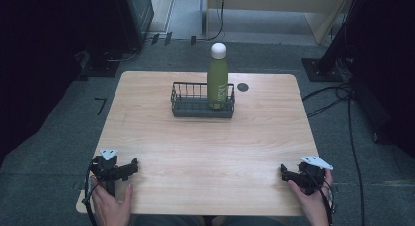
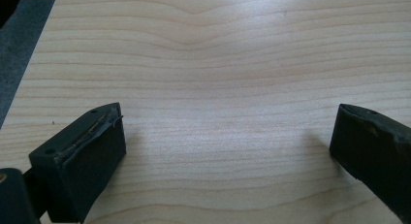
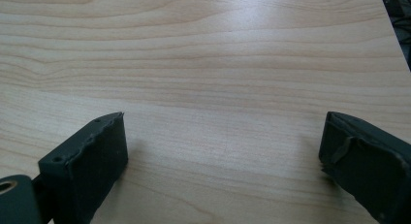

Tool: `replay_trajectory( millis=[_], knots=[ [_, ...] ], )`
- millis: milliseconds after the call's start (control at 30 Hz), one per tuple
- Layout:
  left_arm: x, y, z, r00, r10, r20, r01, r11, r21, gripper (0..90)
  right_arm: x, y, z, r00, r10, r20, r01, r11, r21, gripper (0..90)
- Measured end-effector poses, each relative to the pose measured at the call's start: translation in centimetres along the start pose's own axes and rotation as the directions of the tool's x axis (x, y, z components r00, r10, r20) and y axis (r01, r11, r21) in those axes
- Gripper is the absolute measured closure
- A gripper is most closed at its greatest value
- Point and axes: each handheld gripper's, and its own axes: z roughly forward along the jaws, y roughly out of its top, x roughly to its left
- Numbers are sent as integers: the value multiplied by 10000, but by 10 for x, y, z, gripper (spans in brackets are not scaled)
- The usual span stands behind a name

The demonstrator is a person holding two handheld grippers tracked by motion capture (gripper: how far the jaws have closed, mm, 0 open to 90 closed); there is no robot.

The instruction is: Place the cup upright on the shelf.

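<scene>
Resting on the table near edge: left tool jaws wide, empty; right tool same; green bottle upright in wire basket, well apart.

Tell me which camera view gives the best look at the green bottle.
The high view. There the green bottle stands upright in the right end of the wire basket, white cap on top, at the far side of the table. The left and right gripper views look down at bare wood between open jaws, so they tell nothing about the bottle.
</scene>
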Motion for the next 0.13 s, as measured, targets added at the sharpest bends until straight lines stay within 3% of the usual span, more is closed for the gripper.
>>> replay_trajectory(
  millis=[133],
  knots=[
    [0, 0, 0, 10000, -1, -2, 1, 10000, -2, 1, 1, 0, 0, 9999, -64, -80, 64, 10000, 23, 30]
  ],
)
